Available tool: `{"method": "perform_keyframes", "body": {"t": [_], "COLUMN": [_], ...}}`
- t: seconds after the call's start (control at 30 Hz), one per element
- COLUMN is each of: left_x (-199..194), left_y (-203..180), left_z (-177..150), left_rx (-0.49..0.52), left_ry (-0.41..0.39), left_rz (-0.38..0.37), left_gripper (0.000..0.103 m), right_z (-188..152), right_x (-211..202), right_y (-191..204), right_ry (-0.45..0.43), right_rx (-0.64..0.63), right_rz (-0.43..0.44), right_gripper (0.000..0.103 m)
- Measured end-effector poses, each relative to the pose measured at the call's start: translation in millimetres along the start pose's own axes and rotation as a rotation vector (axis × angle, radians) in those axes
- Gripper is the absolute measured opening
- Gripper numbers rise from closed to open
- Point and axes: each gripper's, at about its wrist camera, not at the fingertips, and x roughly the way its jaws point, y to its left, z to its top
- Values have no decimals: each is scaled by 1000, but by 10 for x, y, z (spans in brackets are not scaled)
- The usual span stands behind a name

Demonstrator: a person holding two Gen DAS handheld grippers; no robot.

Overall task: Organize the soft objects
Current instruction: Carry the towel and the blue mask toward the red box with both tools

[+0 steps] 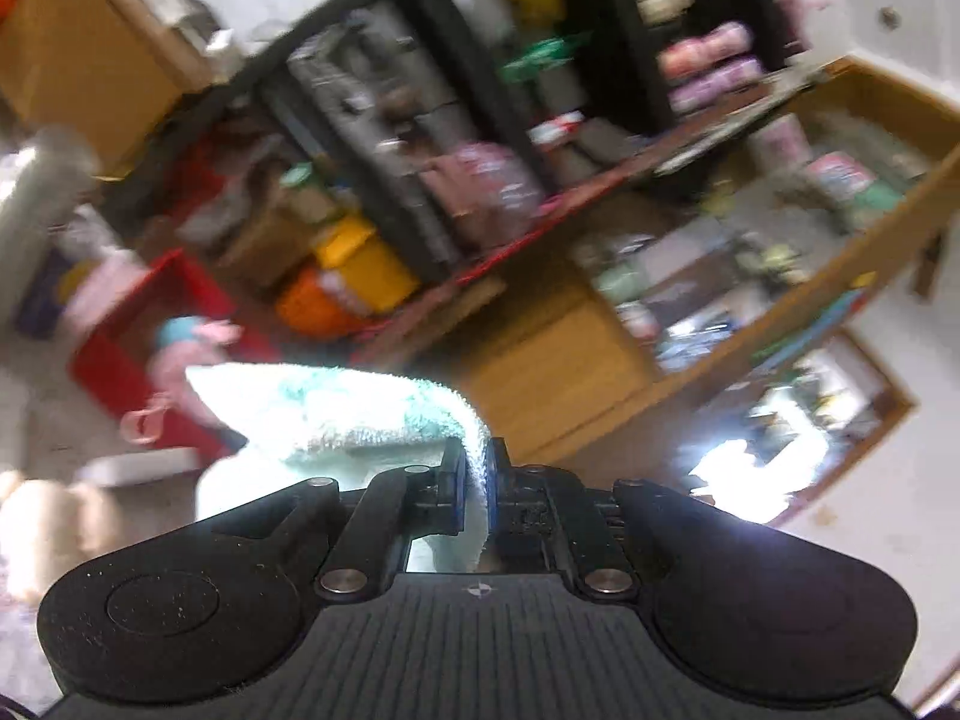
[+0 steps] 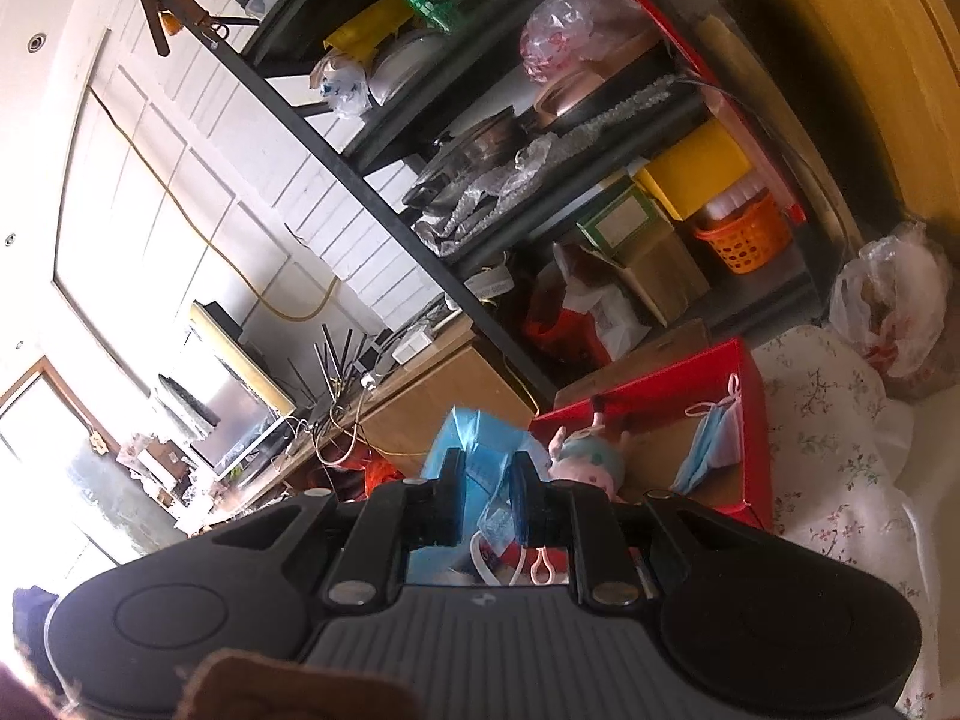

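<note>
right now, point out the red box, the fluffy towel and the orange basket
red box [image 2: 753, 414]: right wrist view, on its right side wall
fluffy towel [image 1: 336, 408]: left wrist view, on its bright top surface
orange basket [image 2: 744, 240]: right wrist view, on its perforated side

This is a cluttered storage corner of a home, not a shop or a workshop. A tall black metal shelf rack [image 2: 384, 204] is crammed with household odds and ends: a yellow box [image 2: 696, 171], an orange plastic basket [image 2: 744, 237], cardboard boxes [image 2: 648, 252], pots and crumpled plastic wrap. Beside it stands a wooden cabinet [image 1: 798, 228] full of small jars and packets, though that view is blurred. On the floor sit a red box [image 2: 660, 414] holding a doll [image 2: 591, 459] and a face mask [image 2: 711, 447], a flowered quilt [image 2: 834, 420] and a knotted plastic bag [image 2: 894, 306]. White tiled walls [image 2: 336, 180] and a bright doorway [image 2: 42, 456] close the room.
</note>
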Motion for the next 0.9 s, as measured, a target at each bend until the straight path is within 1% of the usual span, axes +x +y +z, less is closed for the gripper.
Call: {"method": "perform_keyframes", "body": {"t": [0.03,0.07,0.1,0.13,0.17,0.2,0.23,0.27,0.37,0.53,0.67,0.8,0.9], "left_x": [-21,31,97,140,151,127,103,107,159,273,380,544,688], "left_y": [-7,-6,46,108,90,9,-110,-198,-313,-376,-357,-272,-207], "left_z": [7,-6,-9,-19,-28,-38,-29,2,140,326,451,548,623], "left_rx": [10,36,23,-25,-42,-15,30,61,58,56,59,52,42], "left_ry": [-12,-9,16,24,21,-5,-29,-30,-44,-84,-97,-97,-91], "left_rz": [-23,28,128,138,87,47,32,22,-16,-45,-57,-57,-49], "left_gripper": [3,2,0,0,2,2,2,2,2,2,2,3,3], "right_z": [4,-4,-5,-3,-8,-10,-12,-10,26,188,353,476,508], "right_x": [-2,-1,1,7,5,-1,-7,-14,-40,-90,-92,-10,74], "right_y": [-2,-14,-19,-21,-20,-14,-7,-1,13,66,82,97,100], "right_ry": [-1,-2,-2,1,-3,-3,0,-2,-23,-88,-151,-179,-185], "right_rx": [0,2,5,6,6,3,1,2,2,4,2,-20,-43], "right_rz": [-2,-3,-4,-7,-10,-10,-6,-1,2,13,-1,-20,-45], "right_gripper": [0,0,0,0,0,0,0,0,0,0,0,0,0]}}
